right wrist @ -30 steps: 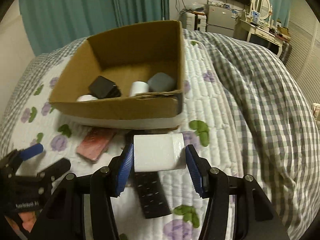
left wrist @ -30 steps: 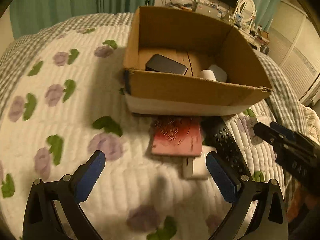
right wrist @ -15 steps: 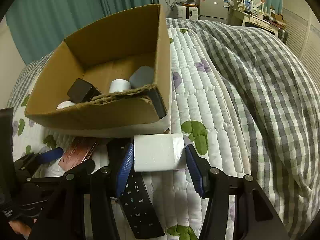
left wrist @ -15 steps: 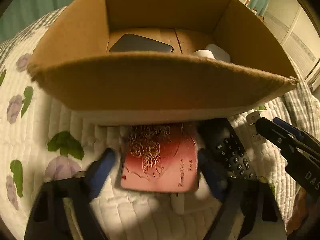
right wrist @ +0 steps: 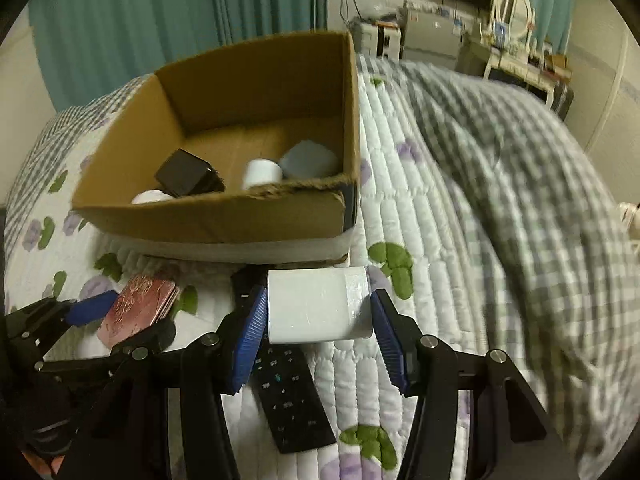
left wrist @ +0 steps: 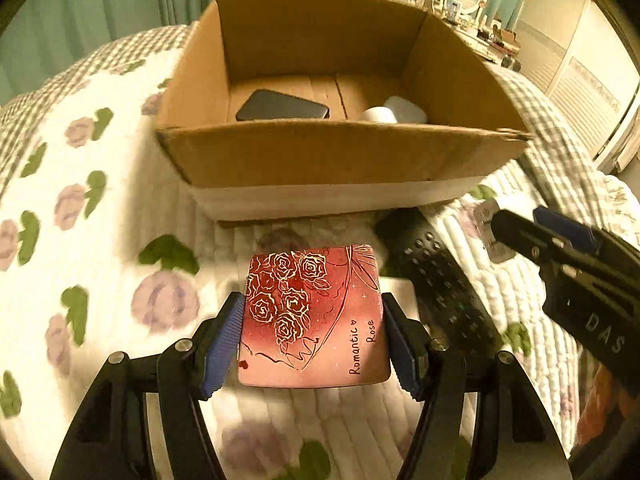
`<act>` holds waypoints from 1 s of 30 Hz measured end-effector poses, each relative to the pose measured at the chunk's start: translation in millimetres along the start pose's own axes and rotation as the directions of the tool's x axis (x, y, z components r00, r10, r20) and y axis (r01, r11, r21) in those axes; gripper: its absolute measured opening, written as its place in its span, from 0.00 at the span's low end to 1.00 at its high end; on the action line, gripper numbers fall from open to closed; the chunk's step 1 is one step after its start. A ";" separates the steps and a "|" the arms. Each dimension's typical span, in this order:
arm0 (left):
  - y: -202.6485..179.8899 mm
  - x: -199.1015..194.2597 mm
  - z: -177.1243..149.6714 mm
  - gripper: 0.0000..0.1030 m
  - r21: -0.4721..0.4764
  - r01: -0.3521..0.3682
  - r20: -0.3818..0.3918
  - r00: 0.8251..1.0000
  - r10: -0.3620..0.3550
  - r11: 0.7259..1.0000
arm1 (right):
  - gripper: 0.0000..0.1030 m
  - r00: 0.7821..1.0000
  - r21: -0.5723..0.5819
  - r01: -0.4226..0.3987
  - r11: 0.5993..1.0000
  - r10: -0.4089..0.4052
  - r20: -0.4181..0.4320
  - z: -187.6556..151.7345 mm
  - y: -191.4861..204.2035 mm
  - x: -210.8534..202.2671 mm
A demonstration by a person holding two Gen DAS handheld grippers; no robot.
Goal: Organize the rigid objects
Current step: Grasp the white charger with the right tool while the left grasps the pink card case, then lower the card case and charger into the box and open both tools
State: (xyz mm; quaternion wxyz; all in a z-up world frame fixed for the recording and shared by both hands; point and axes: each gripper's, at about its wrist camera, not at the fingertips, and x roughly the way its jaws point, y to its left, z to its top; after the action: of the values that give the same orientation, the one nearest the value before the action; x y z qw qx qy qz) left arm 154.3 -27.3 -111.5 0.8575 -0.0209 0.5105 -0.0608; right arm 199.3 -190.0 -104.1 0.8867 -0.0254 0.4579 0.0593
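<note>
My left gripper (left wrist: 314, 340) is shut on a red card box with gold roses (left wrist: 316, 316), held just above the quilt in front of the cardboard box (left wrist: 336, 156). It also shows in the right wrist view (right wrist: 138, 308). My right gripper (right wrist: 318, 320) is shut on a white rectangular block (right wrist: 318, 306), held above a black remote (right wrist: 288, 392) in front of the cardboard box (right wrist: 216, 220). Inside the box lie a black device (left wrist: 282, 106), a white cylinder (right wrist: 262, 172) and a grey case (right wrist: 308, 158).
The remote (left wrist: 440, 284) lies on the flowered quilt right of the red box. A small silver item (left wrist: 490, 228) lies past it. A grey checked blanket (right wrist: 520, 184) covers the bed's right side. Curtains and furniture stand behind.
My left gripper moved in to the red card box, closed on it and lifted it back from the cardboard box. My right gripper kept the white block and rose slightly.
</note>
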 end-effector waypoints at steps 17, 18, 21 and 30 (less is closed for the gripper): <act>-11.6 -115.9 73.2 0.66 0.029 -0.027 0.248 0.969 0.019 0.999 | 0.51 0.974 -0.097 -0.071 0.993 0.090 0.209 82.2 18.0 -116.9; -11.5 -115.3 79.8 0.66 0.031 -0.034 0.255 0.967 0.025 0.999 | 0.51 0.971 -0.100 -0.076 0.992 0.096 0.219 89.2 17.3 -118.2; -11.3 -103.6 99.8 0.66 0.041 -0.065 0.267 0.962 0.052 0.997 | 0.51 0.964 -0.108 -0.080 0.991 0.104 0.244 111.1 13.1 -114.3; -11.9 -14.7 130.8 0.66 0.046 -0.115 0.181 0.978 0.105 0.992 | 0.51 0.972 -0.103 -0.102 0.990 0.121 0.200 133.4 -0.6 -37.6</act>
State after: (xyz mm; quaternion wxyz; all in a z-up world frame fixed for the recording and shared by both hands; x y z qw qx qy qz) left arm 261.3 -40.6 -35.0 0.9020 0.0262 0.4302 -0.0256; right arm 285.7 -180.5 3.8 0.9225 -0.0341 0.3611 0.1321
